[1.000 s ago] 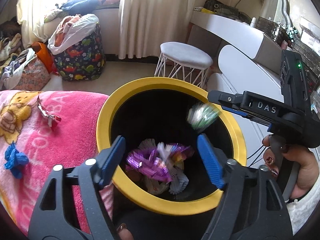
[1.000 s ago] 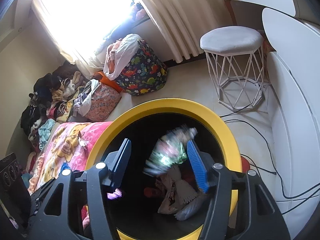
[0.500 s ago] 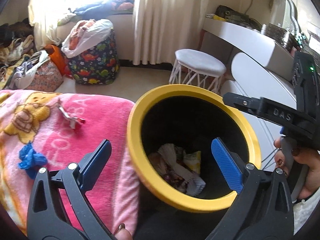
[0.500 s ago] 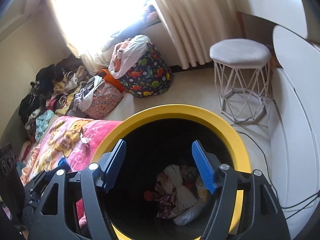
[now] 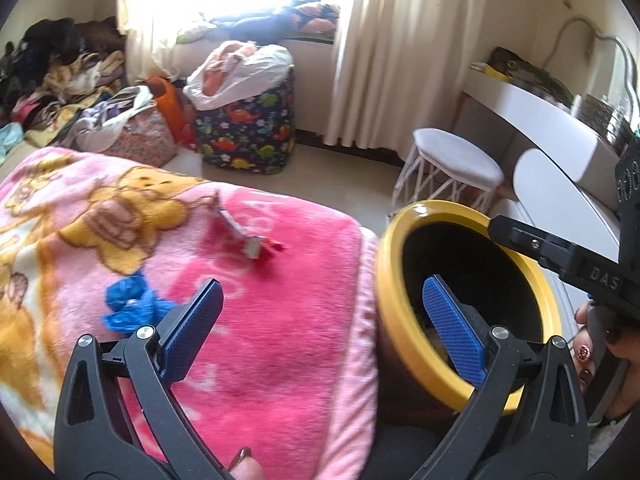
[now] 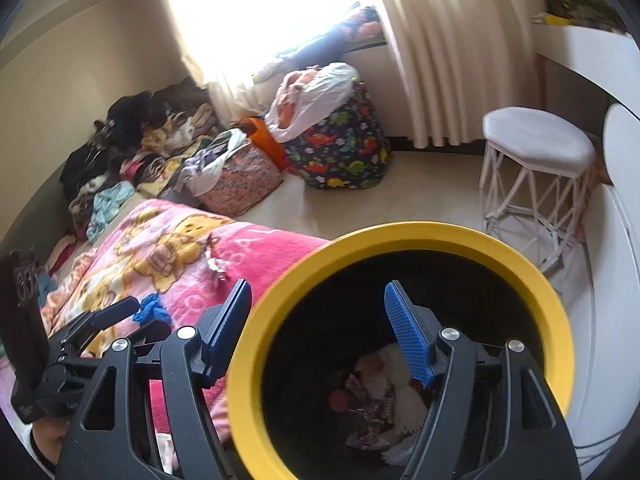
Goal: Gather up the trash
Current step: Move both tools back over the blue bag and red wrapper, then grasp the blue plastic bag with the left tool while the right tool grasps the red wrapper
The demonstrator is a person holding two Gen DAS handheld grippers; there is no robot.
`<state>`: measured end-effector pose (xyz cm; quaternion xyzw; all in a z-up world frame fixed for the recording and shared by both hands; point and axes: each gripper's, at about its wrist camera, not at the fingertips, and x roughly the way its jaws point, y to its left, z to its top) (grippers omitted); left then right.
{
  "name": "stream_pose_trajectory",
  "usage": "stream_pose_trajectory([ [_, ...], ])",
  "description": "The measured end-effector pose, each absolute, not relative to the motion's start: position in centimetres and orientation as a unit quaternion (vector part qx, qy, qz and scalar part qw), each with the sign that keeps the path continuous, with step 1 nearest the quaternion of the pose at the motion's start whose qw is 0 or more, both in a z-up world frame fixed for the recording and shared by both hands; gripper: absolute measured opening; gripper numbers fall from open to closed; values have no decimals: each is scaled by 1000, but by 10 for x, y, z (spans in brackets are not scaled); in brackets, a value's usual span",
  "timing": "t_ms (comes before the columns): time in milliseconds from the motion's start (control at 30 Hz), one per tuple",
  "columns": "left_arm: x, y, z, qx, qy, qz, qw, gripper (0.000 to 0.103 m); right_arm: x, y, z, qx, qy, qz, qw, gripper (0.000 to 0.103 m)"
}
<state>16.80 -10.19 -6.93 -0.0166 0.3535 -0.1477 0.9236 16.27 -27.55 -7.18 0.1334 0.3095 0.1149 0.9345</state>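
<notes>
Each black tool (image 5: 320,320) has blue ribbed pads (image 5: 454,330), silver screws and "DAS" lettering.

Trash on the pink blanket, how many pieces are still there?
2. A blue wad lies near the left gripper, and a red-and-silver wrapper lies farther back. More may be hidden out of view.

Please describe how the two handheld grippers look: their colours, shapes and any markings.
The left gripper and the right gripper look alike: black plastic frames with cut-out openings, silver screws at the joints, and blue textured pads on the two fingers. Seen from the left wrist, the right one's body shows the letters "DAS". The hand holding it has patterned nails.
</notes>
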Motion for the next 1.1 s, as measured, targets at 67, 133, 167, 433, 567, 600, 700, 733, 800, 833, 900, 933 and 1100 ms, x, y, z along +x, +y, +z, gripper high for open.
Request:
stream_pose_trajectory([
  [67, 169, -92, -69, -21, 353, -138, 925, 92, 167, -265, -70, 127, 311, 125, 934, 67],
  [133, 171, -81, -68, -23, 350, -128, 928, 92, 172, -254, -68, 115, 314, 136, 933, 67],
  [167, 172, -74, -68, -25, 349, -120, 929, 92, 174, -248, -68, 109, 314, 141, 932, 67],
  [433, 177, -30, -72, -49, 348, -75, 933, 92, 202, -200, -72, 69, 336, 186, 921, 67],
  [567, 182, -5, -75, -68, 350, -53, 933, 92, 217, -171, -78, 38, 354, 203, 912, 67],
  [600, 182, 2, -77, -72, 351, -47, 932, 92, 221, -166, -79, 31, 357, 204, 911, 66],
  [700, 185, 15, -82, -82, 356, -38, 930, 92, 233, -150, -85, 15, 370, 210, 905, 65],
  [733, 186, 21, -84, -87, 358, -35, 929, 92, 237, -145, -87, 11, 375, 211, 903, 62],
  [800, 188, 29, -88, -96, 363, -32, 926, 92, 247, -135, -90, 3, 384, 211, 899, 59],
  [833, 189, 32, -91, -101, 365, -31, 925, 92, 253, -129, -92, 1, 390, 213, 896, 57],
  [900, 192, 39, -96, -112, 371, -32, 921, 92, 264, -120, -97, -5, 402, 211, 891, 53],
  [933, 193, 41, -98, -117, 374, -34, 919, 92, 270, -117, -100, -7, 409, 210, 888, 50],
  [1100, 199, 39, -110, -134, 392, -50, 909, 77, 302, -96, -115, -26, 446, 196, 873, 44],
])
